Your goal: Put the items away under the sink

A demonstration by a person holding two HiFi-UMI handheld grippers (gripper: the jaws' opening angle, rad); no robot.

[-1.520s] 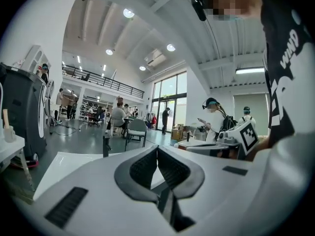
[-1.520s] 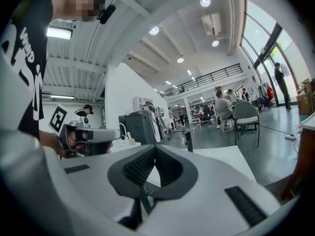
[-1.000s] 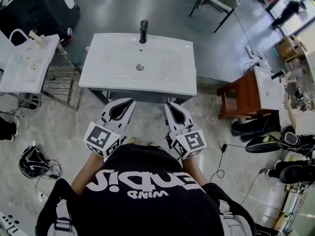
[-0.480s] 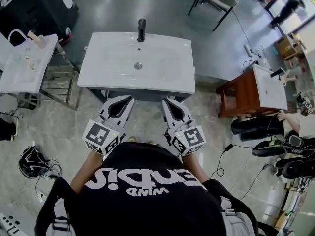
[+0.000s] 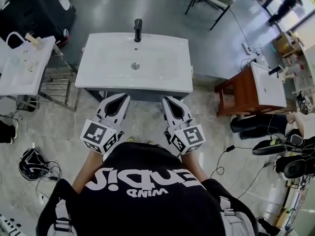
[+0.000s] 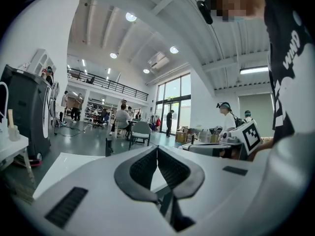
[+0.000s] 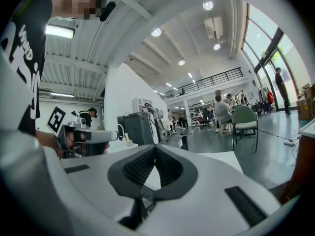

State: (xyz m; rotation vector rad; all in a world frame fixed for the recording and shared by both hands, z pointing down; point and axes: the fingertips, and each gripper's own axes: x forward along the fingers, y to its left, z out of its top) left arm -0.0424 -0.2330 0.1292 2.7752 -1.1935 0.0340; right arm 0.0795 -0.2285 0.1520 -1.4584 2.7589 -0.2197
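L hand-held gripper (image 6: 157, 147), R hand-held gripper (image 7: 155, 146) pressed together, empty, per own views; head view adds drain (image 5: 135, 66).

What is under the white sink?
Below the front rim of the sink, only a dark strip of the cabinet shows. Its inside is covered from above, so contents cannot be seen.

Glossy white ceramic sink (image 5: 162, 63), matt blk tap (image 5: 138, 29), wood stool (image 5: 238, 96).

White rectangular sink (image 5: 167, 82) sits level atop a dark cabinet (image 5: 142, 96). Black faucet (image 5: 138, 29) upright at its far edge, round drain (image 5: 135, 66) mid-basin.
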